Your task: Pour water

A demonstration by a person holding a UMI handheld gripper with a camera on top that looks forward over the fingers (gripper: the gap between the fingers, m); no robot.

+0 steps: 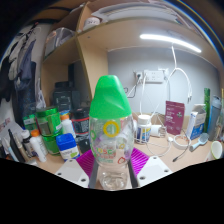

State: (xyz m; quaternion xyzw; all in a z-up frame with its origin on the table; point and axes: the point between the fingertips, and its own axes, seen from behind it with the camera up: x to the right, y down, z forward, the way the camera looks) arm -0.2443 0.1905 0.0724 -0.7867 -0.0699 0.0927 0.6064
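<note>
A clear plastic bottle (110, 138) with a green cap and a printed label stands upright between my fingers, lifted in front of the desk. My gripper (111, 166) is shut on the bottle, its magenta pads (86, 160) pressing on both sides of the lower body. The bottle hides the desk area straight ahead. A white cup (216, 149) stands on the desk beyond the right finger.
Several bottles and containers (50, 135) crowd the desk to the left. To the right stand small bottles (145, 125), a dark red box (174, 116), a green bottle (216, 110) and a spoon (181, 154) on the purple mat (160, 147). A shelf with a light hangs above.
</note>
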